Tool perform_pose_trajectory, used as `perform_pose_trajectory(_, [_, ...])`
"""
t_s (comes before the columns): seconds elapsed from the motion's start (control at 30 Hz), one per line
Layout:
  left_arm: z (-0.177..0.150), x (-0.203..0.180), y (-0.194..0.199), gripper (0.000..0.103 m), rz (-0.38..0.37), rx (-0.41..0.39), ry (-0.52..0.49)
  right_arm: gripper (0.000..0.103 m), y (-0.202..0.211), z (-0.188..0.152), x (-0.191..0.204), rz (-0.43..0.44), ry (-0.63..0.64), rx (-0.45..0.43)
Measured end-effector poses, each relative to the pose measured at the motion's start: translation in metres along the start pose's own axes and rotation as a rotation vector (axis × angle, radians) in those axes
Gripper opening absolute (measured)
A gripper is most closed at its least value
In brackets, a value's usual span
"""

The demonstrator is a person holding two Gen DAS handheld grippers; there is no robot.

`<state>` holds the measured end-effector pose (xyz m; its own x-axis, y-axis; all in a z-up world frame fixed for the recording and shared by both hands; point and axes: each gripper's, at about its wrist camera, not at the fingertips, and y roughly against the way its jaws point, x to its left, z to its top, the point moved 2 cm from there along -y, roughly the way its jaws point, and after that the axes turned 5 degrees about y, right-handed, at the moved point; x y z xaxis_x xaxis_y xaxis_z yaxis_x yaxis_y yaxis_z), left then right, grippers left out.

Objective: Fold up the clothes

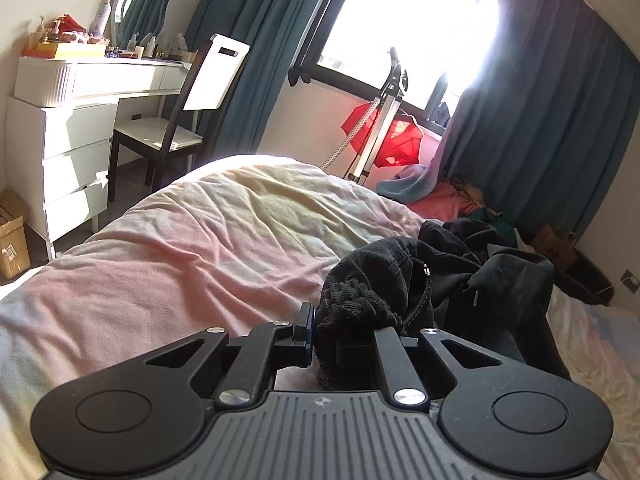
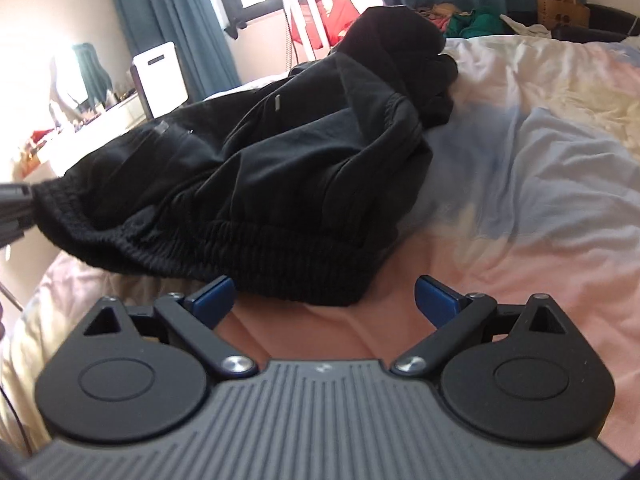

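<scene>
A pair of black trousers (image 2: 256,184) lies crumpled on the bed (image 2: 520,208), whose soft, creased cover fades from pink to pale yellow and blue. The cloth is smooth and matte, gathered into a thick ribbed elastic waistband (image 2: 224,252) that runs crosswise along the near side of the heap. From there the legs stretch away toward the far edge of the bed, under the window, ending in a bunched dark mound. The left gripper (image 1: 320,340) has its jaws clamped on one end of the waistband, knitted cloth bulging between them. The right gripper (image 2: 324,300) stands with its blue-padded jaws wide apart just short of the waistband, over bare pink cover.
</scene>
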<state>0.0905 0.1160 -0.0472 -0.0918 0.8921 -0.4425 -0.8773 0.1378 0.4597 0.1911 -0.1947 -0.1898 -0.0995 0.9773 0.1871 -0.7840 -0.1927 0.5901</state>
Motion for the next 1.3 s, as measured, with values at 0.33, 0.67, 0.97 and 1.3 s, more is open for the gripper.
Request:
perform_pose_trajectory(0.33, [0.011, 0.006, -0.004, 0.010, -0.023, -0.037, 0.132, 0.099, -0.034, -0.008, 0.005, 0.030, -0.015, 0.016])
perform_pose_trajectory(0.67, [0.012, 0.008, -0.008, 0.010, -0.017, -0.028, 0.150, 0.099, -0.030, -0.007, -0.011, -0.065, -0.048, -0.044])
perform_pose_trajectory(0.97, [0.006, -0.001, -0.010, 0.011, -0.031, -0.009, 0.094, 0.099, 0.027, 0.010, -0.030, -0.139, -0.186, -0.327])
perform_pose_trajectory(1.3, [0.002, 0.013, -0.021, 0.011, 0.025, 0.021, 0.127, 0.075, -0.026, -0.011, -0.010, -0.225, -0.025, -0.010])
